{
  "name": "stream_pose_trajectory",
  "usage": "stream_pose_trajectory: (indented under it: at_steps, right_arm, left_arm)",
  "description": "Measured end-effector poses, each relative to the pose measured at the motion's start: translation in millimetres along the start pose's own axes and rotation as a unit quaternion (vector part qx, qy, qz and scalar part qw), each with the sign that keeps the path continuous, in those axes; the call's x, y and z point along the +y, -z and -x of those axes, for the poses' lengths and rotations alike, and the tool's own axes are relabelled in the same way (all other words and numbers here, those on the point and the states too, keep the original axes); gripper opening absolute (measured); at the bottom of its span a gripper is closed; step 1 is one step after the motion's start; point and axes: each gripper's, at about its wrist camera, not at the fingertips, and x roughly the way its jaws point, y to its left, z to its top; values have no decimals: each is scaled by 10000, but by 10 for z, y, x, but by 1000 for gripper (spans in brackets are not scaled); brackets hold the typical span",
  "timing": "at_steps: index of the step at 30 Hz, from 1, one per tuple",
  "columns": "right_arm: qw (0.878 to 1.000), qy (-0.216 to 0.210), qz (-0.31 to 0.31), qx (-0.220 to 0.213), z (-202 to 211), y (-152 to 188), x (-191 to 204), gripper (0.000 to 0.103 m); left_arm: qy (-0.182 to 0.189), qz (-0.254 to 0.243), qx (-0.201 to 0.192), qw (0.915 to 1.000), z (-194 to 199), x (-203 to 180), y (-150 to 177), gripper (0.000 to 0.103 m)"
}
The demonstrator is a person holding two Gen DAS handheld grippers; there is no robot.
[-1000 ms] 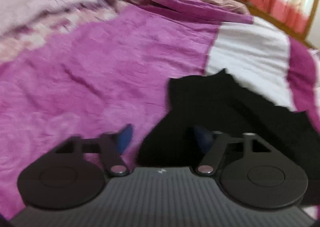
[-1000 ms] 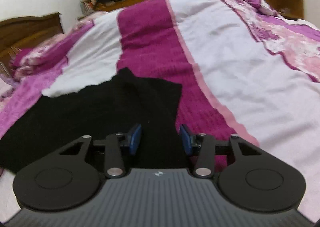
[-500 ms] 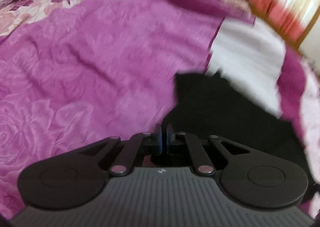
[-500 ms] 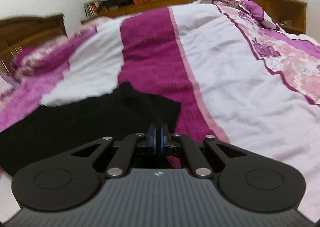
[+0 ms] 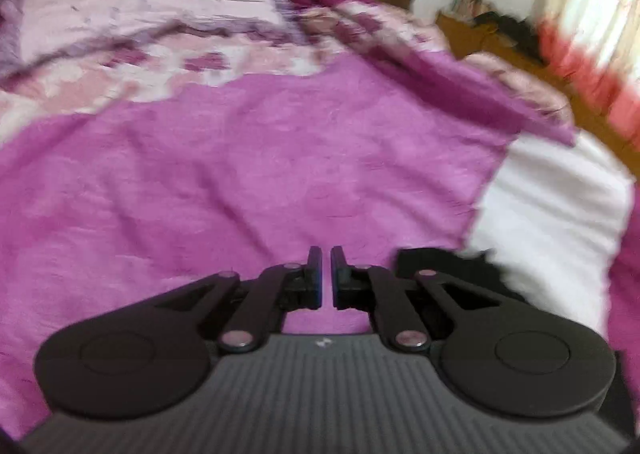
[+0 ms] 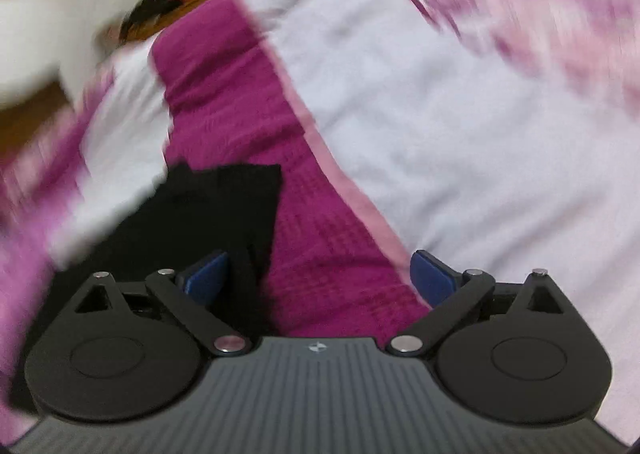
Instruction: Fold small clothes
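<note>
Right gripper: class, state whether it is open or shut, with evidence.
Open. The right gripper has its blue pads set wide apart, with nothing between them but bedspread.
</note>
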Motion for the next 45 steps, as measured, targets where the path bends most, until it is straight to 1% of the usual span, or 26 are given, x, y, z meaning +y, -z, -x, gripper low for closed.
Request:
stream_pose_trajectory:
  at_steps: [1, 3, 4, 5, 6, 7, 8, 9, 10, 11, 12, 13, 14, 15, 16, 18, 20, 21, 23, 25, 28, 32, 36, 38, 40, 45]
  right_arm:
    - [9992, -274, -307, -13, 4, -40, -85, 100]
    - [9936, -1032, -457, 54, -63, -121, -212, 100]
    - [9909, -1297, -349, 78, -133, -143, -265, 99]
    - [9900, -1394, -186, 145, -222, -150, -315, 98]
    - [9879, -1540, 96, 180, -295, -144, -345, 97]
    - [9847, -1694, 357, 218, -328, -162, -331, 97]
    - [9818, -1792, 515, 360, -371, -206, -305, 97]
    - [9774, -1956, 602, 525, -420, -275, -279, 97]
    - [9715, -2186, 580, 705, -480, -350, -296, 97]
    - [9670, -2361, 485, 819, -528, -406, -335, 97]
    - [9614, -2569, 336, 921, -575, -458, -397, 97]
    - [9556, -2768, 196, 988, -601, -503, -466, 95]
    - [9510, -2915, 65, 1025, -611, -542, -530, 93]
    - [9487, -2991, -59, 1027, -598, -551, -598, 87]
    - [9478, -3019, -150, 1010, -597, -554, -654, 80]
    - [9480, -3041, -170, 928, -546, -526, -748, 72]
    - [9491, -3067, 39, 710, -468, -429, -781, 70]
    - [9497, -3057, 247, 635, -448, -394, -758, 70]
    - [9514, -2995, 438, 576, -407, -359, -732, 70]
    - [9514, -3002, 425, 543, -417, -355, -741, 70]
    - [9497, -3074, 349, 486, -411, -352, -783, 70]
    - [9491, -3104, 285, 451, -399, -352, -812, 70]
    - [9489, -3110, 279, 450, -408, -351, -807, 70]
    - [9486, -3121, 266, 449, -410, -351, -808, 70]
    - [9478, -3150, 233, 446, -412, -353, -817, 70]
    - [9448, -3246, 120, 436, -431, -362, -847, 70]
  left_arm:
    - [271, -89, 67, 9996, -21, -68, 28, 6]
    - [842, -422, 210, 9953, -13, -232, 127, 6]
    - [1265, -599, 330, 9896, 31, -326, 198, 5]
    - [1747, -755, 489, 9805, 107, -429, 280, 5]
    - [2273, -1012, 628, 9665, 192, -536, 371, 6]
    - [2713, -1465, 674, 9489, 320, -676, 495, 10]
    - [2987, -2196, 551, 9271, 516, -867, 693, 11]
    - [3044, -2823, 295, 9093, 686, -1007, 901, 19]
    - [3001, -3332, -51, 8938, 844, -1120, 1138, 44]
    - [2952, -3671, -353, 8814, 956, -1201, 1366, 58]
    - [2958, -3918, -403, 8703, 991, -1268, 1557, 64]
    - [2980, -4045, -114, 8645, 943, -1320, 1680, 64]
    - [2887, -4022, 382, 8680, 832, -1369, 1767, 64]
    - [2746, -3970, 717, 8728, 722, -1396, 1829, 63]
    - [2715, -3984, 636, 8738, 696, -1388, 1881, 61]
    - [2730, -4023, 204, 8736, 766, -1364, 1936, 62]
    - [2666, -3951, 46, 8791, 805, -1348, 1935, 64]
    - [2572, -4028, -21, 8784, 844, -1366, 1942, 66]
    - [2277, -4404, -304, 8679, 946, -1449, 1990, 70]
    - [2164, -4756, -552, 8509, 1045, -1544, 2055, 70]
    - [2181, -4890, -440, 8434, 1198, -1682, 2112, 70]
    - [1821, -5214, -228, 8334, 1284, -2013, 2287, 70]
    - [1621, -5321, -26, 8310, 1337, -2287, 2445, 70]
    - [1746, -5409, 23, 8228, 1351, -2399, 2537, 70]
    - [1859, -5555, 16, 8105, 1353, -2492, 2653, 70]
    - [1785, -5862, -88, 7902, 1267, -2639, 2887, 71]
